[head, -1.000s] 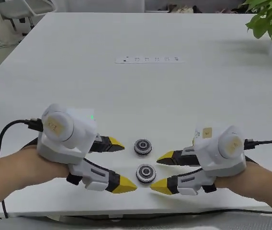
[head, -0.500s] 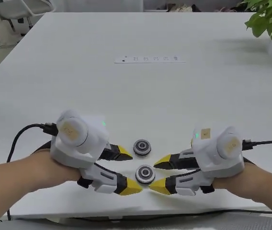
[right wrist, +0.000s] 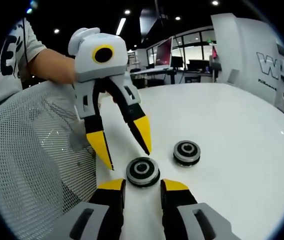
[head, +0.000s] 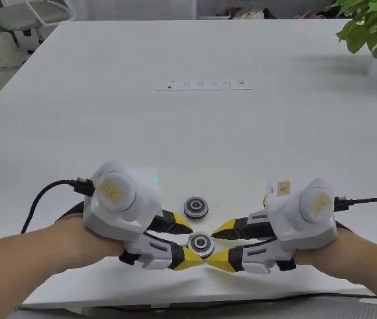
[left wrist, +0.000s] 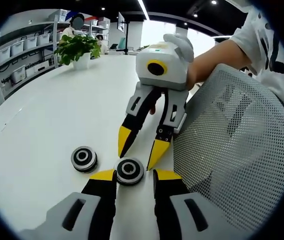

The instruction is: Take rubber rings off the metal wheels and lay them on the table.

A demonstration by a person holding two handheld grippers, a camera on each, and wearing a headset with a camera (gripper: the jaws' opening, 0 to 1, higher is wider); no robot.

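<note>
The left gripper (head: 190, 242) and right gripper (head: 216, 244) have closed in on the nearer wheel (head: 200, 244) of 2. It lies on the table (head: 175, 133) between both pairs of half-open, empty jaws. The other wheel (head: 196, 207) sits just beyond.

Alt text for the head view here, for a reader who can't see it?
The left gripper and right gripper, jaws open, flank the nearer metal wheel from opposite sides, near the front edge of the white table. A second wheel lies just beyond it, and a power strip sits farther back.
</note>
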